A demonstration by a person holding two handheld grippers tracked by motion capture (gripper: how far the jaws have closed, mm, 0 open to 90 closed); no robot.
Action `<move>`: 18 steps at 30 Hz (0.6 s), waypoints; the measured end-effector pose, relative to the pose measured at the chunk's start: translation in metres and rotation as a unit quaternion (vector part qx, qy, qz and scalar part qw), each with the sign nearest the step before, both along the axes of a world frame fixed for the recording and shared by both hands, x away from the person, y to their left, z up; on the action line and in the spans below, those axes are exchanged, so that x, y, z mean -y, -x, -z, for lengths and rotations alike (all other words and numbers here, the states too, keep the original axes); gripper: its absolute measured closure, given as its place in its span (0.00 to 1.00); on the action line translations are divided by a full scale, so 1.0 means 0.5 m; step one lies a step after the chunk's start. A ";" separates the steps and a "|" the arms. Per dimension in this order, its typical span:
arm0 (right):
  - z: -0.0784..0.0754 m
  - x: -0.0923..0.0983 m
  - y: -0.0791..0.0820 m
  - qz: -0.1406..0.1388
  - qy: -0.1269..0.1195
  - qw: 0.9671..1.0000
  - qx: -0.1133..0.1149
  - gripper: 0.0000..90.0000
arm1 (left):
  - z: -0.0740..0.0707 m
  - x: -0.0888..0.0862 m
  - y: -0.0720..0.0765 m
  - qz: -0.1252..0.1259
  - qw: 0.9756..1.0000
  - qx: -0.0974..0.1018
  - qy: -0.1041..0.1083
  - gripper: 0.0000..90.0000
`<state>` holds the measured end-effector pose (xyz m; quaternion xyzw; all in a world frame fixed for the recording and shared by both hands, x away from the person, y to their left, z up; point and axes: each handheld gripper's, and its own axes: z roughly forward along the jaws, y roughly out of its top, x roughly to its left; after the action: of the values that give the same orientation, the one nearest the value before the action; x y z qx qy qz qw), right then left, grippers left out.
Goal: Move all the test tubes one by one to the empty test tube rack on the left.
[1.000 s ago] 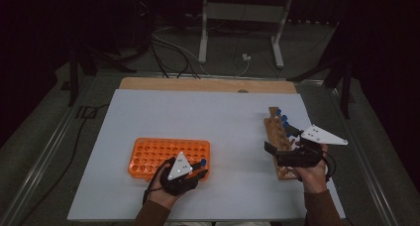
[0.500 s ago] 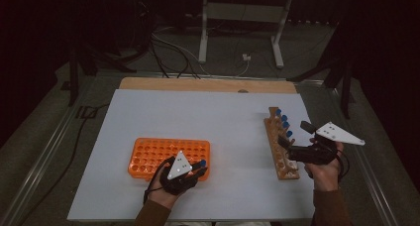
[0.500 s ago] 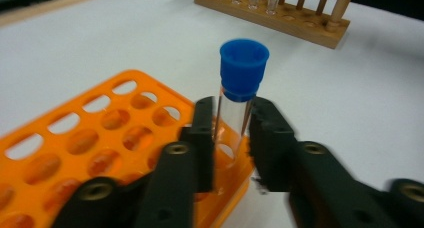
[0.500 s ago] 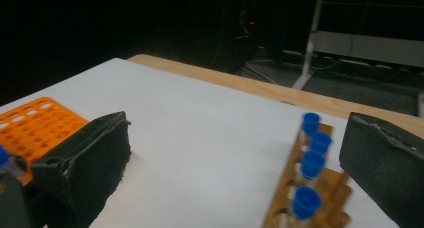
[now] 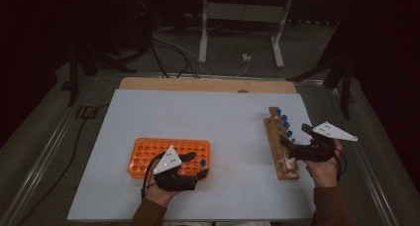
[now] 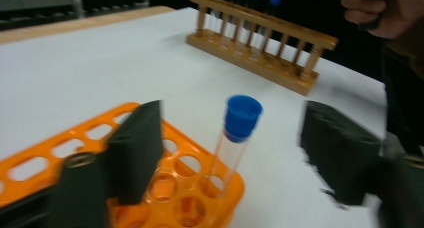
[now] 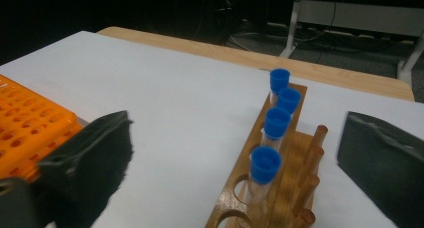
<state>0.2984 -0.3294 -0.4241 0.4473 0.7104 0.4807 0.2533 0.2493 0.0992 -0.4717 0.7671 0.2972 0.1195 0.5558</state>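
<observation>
An orange tube rack (image 5: pixel 148 151) lies at the near left of the white mat. A clear tube with a blue cap (image 6: pixel 235 138) stands in its corner hole. My left gripper (image 5: pixel 197 165) sits at that corner. Its jaws have just been opening and now stand apart on either side of the tube, with neither pad (image 6: pixel 137 148) touching it. At the right is a wooden rack (image 5: pixel 277 154) holding several blue-capped tubes (image 7: pixel 277 120). My right gripper (image 5: pixel 293 135) hovers beside the wooden rack, open, with nothing between its fingers.
The white mat (image 5: pixel 213 117) covers a wooden tabletop whose far edge (image 5: pixel 198 84) shows beyond it. Cables and a metal stand's legs (image 5: pixel 237 32) lie on the floor behind the table. The wooden rack's near holes (image 7: pixel 235 188) hold no tubes.
The left jaws have opened off the blue-capped tube, which stays upright in the orange rack. The right hand has shifted to the right, off the wooden rack's top to its side.
</observation>
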 end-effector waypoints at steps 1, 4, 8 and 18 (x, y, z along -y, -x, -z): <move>0.003 0.002 -0.002 0.001 -0.002 1.000 -0.003 0.03 | -0.003 -0.003 0.000 -0.005 1.000 0.004 0.001 0.20; 0.012 0.007 -0.006 0.001 -0.004 1.000 -0.009 0.06 | -0.011 -0.012 -0.001 -0.023 1.000 0.014 0.001 0.09; 0.023 0.013 -0.012 -0.012 -0.021 0.999 -0.023 0.13 | -0.015 -0.034 -0.009 -0.054 0.998 0.017 0.006 0.01; 0.039 0.013 -0.017 -0.020 -0.011 0.999 -0.039 0.29 | -0.007 -0.076 -0.028 -0.119 0.993 0.006 0.014 0.01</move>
<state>0.3067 -0.3360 -0.4435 0.4542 0.7229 0.4760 0.2110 0.2634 0.1371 -0.4681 0.7180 0.3847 0.1848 0.5498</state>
